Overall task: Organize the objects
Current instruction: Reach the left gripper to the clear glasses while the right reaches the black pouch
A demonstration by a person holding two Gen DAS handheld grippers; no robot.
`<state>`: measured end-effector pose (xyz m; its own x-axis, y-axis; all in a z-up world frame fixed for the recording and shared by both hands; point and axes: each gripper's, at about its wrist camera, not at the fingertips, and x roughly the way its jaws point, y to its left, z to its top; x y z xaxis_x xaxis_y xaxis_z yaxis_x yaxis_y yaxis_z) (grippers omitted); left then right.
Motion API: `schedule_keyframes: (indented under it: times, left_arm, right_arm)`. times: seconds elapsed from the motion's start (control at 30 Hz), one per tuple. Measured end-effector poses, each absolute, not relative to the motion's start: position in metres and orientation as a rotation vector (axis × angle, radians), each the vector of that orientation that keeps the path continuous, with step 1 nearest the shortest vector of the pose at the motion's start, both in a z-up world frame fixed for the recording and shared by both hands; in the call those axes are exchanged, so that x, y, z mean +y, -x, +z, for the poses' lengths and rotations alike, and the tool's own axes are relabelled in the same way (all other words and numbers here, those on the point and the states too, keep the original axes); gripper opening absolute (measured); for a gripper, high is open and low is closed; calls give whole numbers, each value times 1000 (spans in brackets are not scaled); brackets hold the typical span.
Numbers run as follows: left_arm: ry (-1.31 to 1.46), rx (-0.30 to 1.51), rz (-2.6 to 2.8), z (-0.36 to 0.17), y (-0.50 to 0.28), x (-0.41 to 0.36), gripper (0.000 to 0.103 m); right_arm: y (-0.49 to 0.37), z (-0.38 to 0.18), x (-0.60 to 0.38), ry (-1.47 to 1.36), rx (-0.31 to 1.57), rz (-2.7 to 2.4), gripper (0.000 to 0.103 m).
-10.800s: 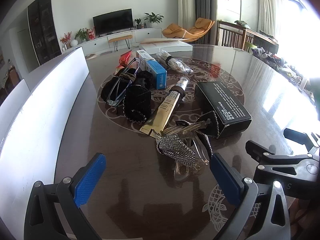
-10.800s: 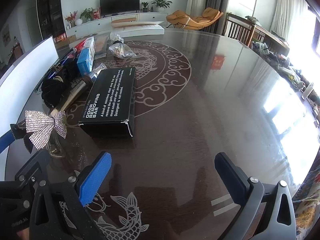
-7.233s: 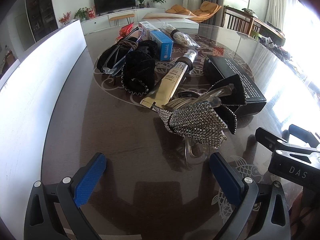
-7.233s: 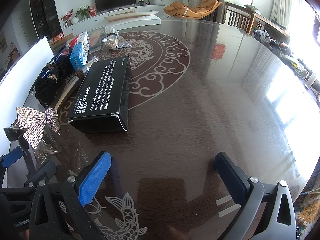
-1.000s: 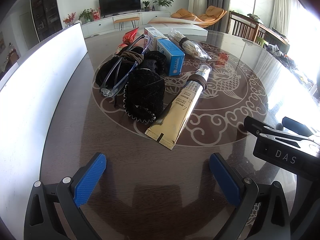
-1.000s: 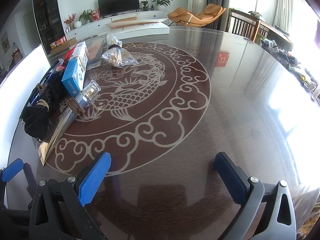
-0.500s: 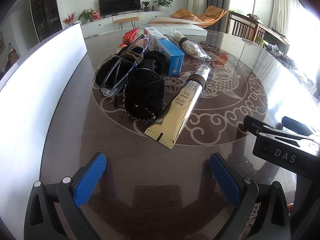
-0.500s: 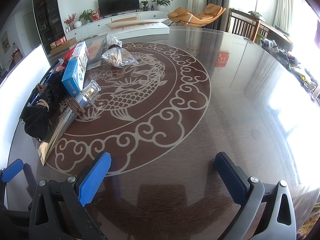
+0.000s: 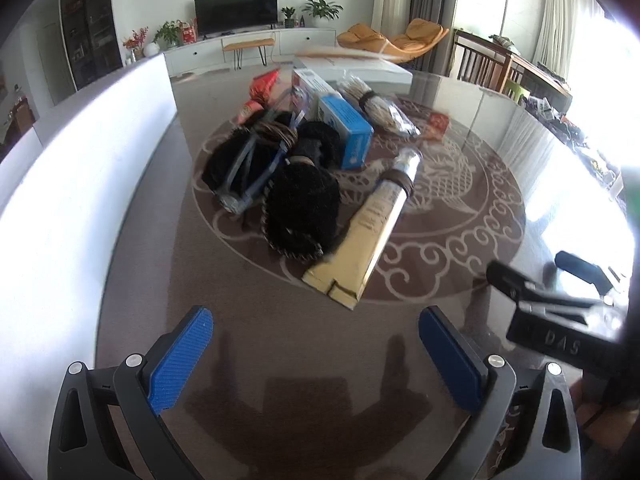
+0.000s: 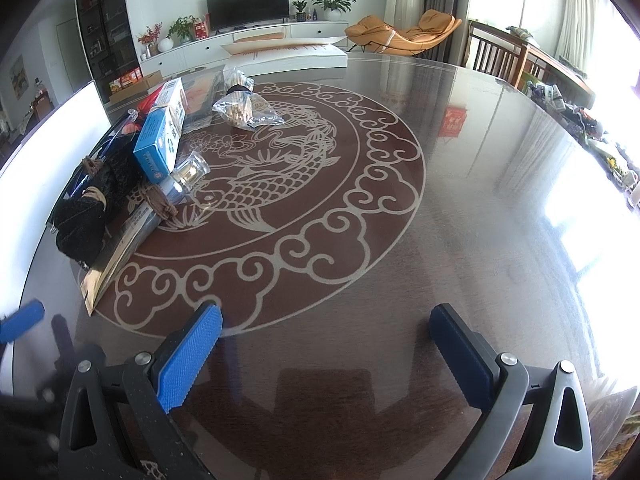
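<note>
A gold tube [image 9: 370, 230] with a clear cap lies on the dark round table [image 9: 280, 352], pointing toward me. Left of it sit a black beaded pouch [image 9: 300, 212], blue-framed glasses [image 9: 256, 172] on black cloth, and a blue box [image 9: 344, 130]. A bag of sticks [image 9: 380, 110] lies behind. My left gripper [image 9: 316, 352] hovers open just short of the tube's flat end. My right gripper [image 10: 326, 350] is open over bare table, with the tube [image 10: 120, 248], blue box [image 10: 162, 138] and stick bag [image 10: 244, 110] to its left.
A white panel [image 9: 60, 208] runs along the table's left edge. A flat white box [image 10: 288, 56] lies at the far side. The right gripper's body [image 9: 560, 320] shows at the right of the left wrist view. Chairs and a bright window stand to the right.
The black box and rhinestone bow seen earlier are gone from the table. In the last half second the left gripper has shifted slightly forward toward the tube; the right gripper is still.
</note>
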<state>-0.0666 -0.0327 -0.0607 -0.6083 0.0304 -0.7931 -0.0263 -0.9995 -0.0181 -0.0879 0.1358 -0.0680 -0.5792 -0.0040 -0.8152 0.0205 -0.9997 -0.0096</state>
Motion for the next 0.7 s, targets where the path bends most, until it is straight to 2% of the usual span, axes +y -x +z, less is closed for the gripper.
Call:
schedule_keyframes:
  times: [0.13, 0.27, 0.3, 0.33, 0.47, 0.53, 0.7]
  left_arm:
    - [1336, -100, 2897, -32, 102, -56, 103]
    - [1376, -218, 2910, -35, 147, -72, 103]
    - [1394, -226, 2896, -40, 156, -73, 98]
    - [1427, -232, 2871, -47, 163, -72, 80]
    - [1437, -282, 2764, -61, 167, -64, 61]
    - [1429, -222, 2731, -63, 160, -51, 42]
    - [1424, -170, 2647, -60, 123, -28, 40]
  right_arm:
    - [77, -68, 138, -1422, 25, -2792, 103]
    - [76, -68, 138, -1419, 27, -2792, 103]
    - [76, -68, 137, -1417, 28, -2792, 103]
    - [76, -68, 138, -1415, 29, -2792, 103]
    - [74, -67, 138, -1409, 34, -2787, 103]
    - [75, -67, 138, -1408, 35, -2786, 103]
    - [75, -67, 138, -1408, 35, -2786, 103]
